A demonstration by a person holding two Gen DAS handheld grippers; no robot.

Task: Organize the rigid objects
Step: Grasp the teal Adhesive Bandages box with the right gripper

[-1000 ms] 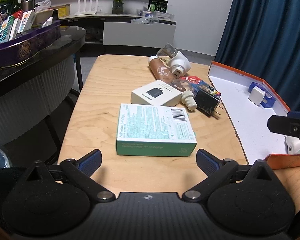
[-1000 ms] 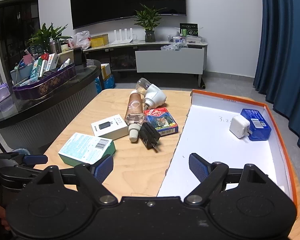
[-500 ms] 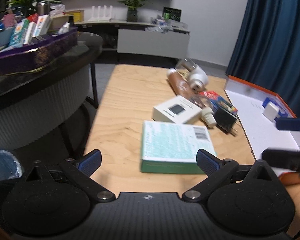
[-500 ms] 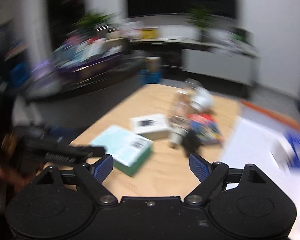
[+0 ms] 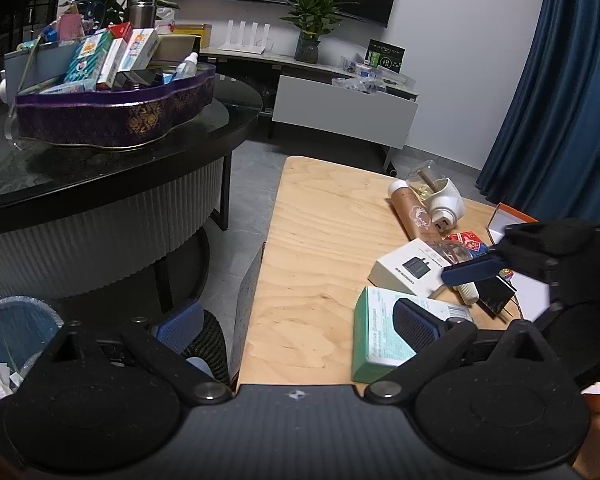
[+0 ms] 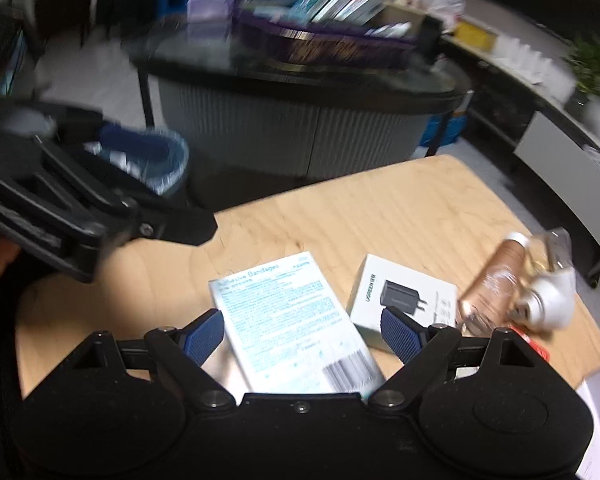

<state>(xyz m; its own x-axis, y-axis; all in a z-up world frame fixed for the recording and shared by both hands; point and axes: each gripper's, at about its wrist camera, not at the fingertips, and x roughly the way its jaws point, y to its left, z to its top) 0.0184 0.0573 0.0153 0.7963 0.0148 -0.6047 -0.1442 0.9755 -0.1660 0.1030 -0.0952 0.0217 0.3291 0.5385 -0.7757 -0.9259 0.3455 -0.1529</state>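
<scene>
Bandage box (image 6: 288, 320) | dead ahead at 12 o'clock between spread, empty right hand-held gripper (image 6: 302, 332) jaws, just opening | long axis seemingly 11-to-5 | left hand-held gripper (image 5: 296, 322) farther, spread

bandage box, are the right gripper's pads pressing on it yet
Apart. The right wrist view shows the bandage box between the right gripper fingers, with bare table beside each blue pad.

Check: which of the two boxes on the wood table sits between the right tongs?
The green adhesive bandage box, flat between the open right tongs, untouched. The white charger box lies beyond the right finger.
</scene>
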